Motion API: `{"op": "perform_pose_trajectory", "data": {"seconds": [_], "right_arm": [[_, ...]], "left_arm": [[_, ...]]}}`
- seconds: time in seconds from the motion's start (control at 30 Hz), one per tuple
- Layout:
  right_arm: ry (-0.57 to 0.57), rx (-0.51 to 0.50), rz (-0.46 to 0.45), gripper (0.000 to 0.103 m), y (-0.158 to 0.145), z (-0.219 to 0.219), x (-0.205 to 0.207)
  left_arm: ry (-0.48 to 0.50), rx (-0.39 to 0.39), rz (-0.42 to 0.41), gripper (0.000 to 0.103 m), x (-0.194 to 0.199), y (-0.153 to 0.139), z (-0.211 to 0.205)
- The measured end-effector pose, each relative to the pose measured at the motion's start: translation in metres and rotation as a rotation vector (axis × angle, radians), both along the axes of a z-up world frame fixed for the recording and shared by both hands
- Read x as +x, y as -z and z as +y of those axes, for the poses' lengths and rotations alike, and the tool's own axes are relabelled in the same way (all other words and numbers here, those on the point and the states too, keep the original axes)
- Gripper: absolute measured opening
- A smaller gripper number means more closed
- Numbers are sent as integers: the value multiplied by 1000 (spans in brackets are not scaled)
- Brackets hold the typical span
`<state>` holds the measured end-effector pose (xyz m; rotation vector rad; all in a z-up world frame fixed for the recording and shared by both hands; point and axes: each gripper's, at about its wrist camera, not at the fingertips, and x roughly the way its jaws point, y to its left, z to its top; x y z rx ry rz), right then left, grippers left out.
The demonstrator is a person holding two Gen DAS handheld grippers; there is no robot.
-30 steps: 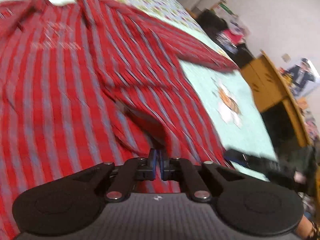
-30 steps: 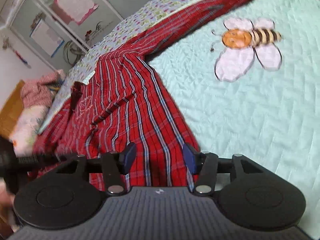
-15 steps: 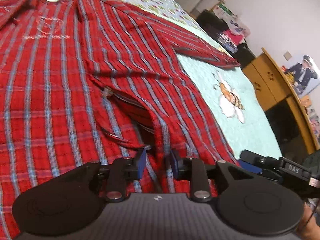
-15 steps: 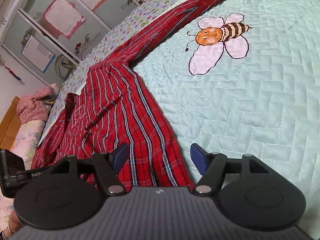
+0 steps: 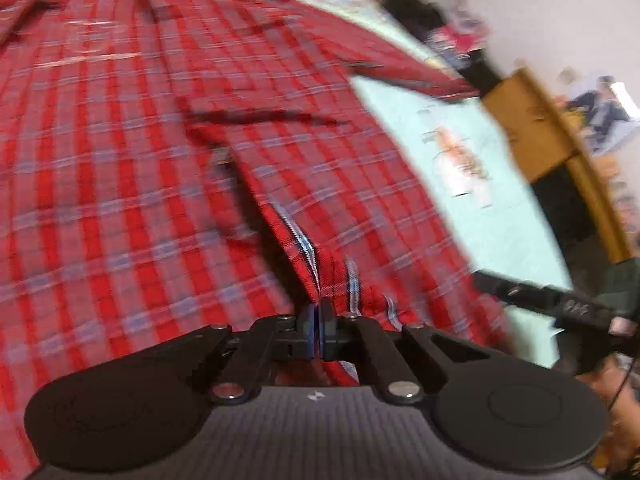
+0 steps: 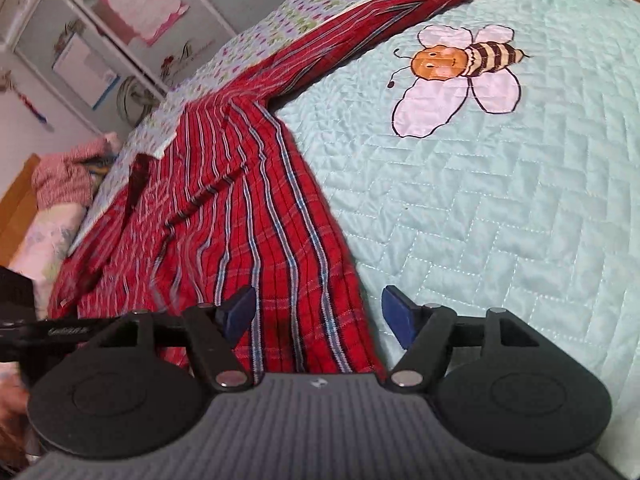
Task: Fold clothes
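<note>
A red plaid shirt (image 5: 140, 160) lies spread on the bed, collar at the far end. My left gripper (image 5: 320, 312) is shut on a raised fold of its front edge near the hem, and the cloth rises in a ridge from the pads. In the right wrist view the shirt (image 6: 248, 208) runs away to the left, with one sleeve (image 6: 380, 16) stretched toward the far edge. My right gripper (image 6: 318, 304) stands open just above the hem corner. The cloth lies under the gap, and the pads do not press on it.
A pale green quilt (image 6: 500, 220) with a bee picture (image 6: 456, 76) covers the bed to the right of the shirt. Pillows and piled clothes (image 6: 60, 176) sit at the left. A wooden cabinet (image 5: 552, 136) stands beyond the bed and white cupboards (image 6: 120, 20) stand behind it.
The left jaws parted briefly, then closed on a fold of the shirt's front edge. The right jaws spread wider over the hem corner.
</note>
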<state>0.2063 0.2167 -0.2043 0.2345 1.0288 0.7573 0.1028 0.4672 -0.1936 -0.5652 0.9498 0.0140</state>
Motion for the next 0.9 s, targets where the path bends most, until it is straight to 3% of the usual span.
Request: {"op": "perform_pose_trajectory", "data": {"seconds": [0.17, 0.27, 0.33, 0.4, 0.47, 0.5, 0.57, 0.63, 0.77, 0.83, 0.9], "right_arm": [[-36, -65, 12, 71, -4, 5, 4], [2, -22, 79, 71, -4, -5, 18], [79, 43, 102, 71, -7, -19, 37], [163, 106, 94, 71, -14, -33, 61], [247, 141, 60, 71, -23, -42, 100], [287, 153, 43, 71, -27, -46, 120], [370, 173, -7, 71, -39, -52, 164], [445, 193, -41, 73, -49, -55, 213], [579, 229, -57, 86, -57, -62, 313], [635, 232, -31, 87, -52, -64, 359], [660, 200, 1, 87, -39, -62, 390]], "left_arm": [[9, 43, 84, 1, -15, -4, 5], [-93, 109, 84, 3, -26, -17, 11], [-132, 134, 12, 3, -30, -36, 10], [-99, 69, -74, 9, -20, -49, -1], [-10, 3, -122, 31, 2, -50, -20], [36, -7, -115, 34, 15, -45, -31], [50, 12, -41, 34, 32, -27, -46], [-10, -17, 34, 33, 39, -3, -48], [-140, -140, 47, 31, 29, 15, -32], [-181, -159, 69, 19, 28, 18, -29], [-222, -169, 92, 16, 29, 19, -26]]}}
